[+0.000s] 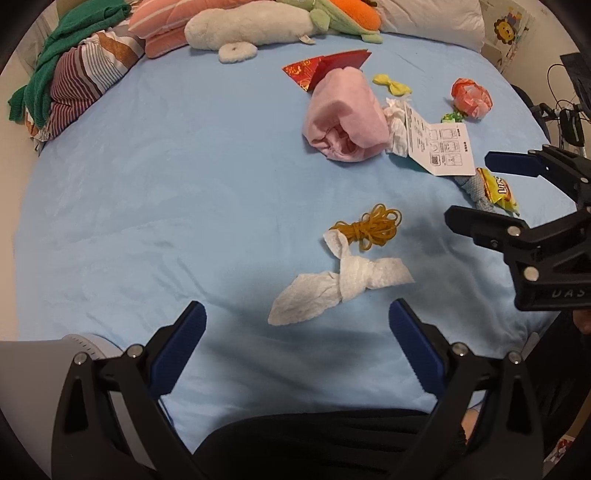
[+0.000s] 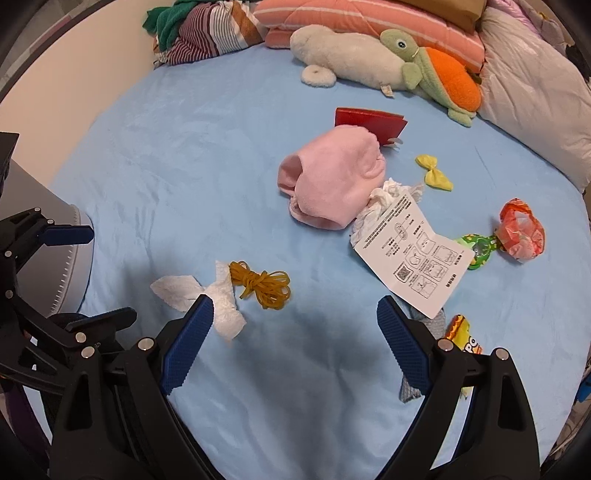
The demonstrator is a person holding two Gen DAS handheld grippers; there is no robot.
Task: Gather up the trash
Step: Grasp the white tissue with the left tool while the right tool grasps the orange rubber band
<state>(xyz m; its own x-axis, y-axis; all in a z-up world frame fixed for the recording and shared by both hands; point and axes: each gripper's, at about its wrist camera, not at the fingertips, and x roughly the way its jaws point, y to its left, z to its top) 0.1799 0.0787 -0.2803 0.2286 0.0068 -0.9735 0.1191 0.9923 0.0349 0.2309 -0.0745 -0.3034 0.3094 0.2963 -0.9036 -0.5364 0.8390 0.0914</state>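
On the blue bedsheet (image 1: 166, 184) a twisted white tissue (image 1: 340, 284) (image 2: 221, 306) lies touching a bundle of yellow rubber bands (image 1: 373, 227) (image 2: 264, 286). My left gripper (image 1: 295, 306) hovers open just short of the tissue, holding nothing. My right gripper (image 2: 294, 302) is open too, over bare sheet right of the bands. Farther off are a printed leaflet (image 2: 413, 254), a crumpled tissue (image 2: 388, 195), a yellow chip packet (image 2: 465, 339), a red-orange wrapper (image 2: 521, 232), a green wrapper (image 2: 476, 251) and a yellow wrapper (image 2: 434, 173).
A rolled pink cloth (image 2: 332, 177) and a red envelope (image 2: 369, 122) lie mid-bed. Plush toys (image 2: 351, 55), pillows and striped clothes (image 2: 214, 33) line the far edge. A white round bin (image 2: 70, 258) stands by the bed's left side. A grey cloth (image 2: 424, 325) lies under the leaflet.
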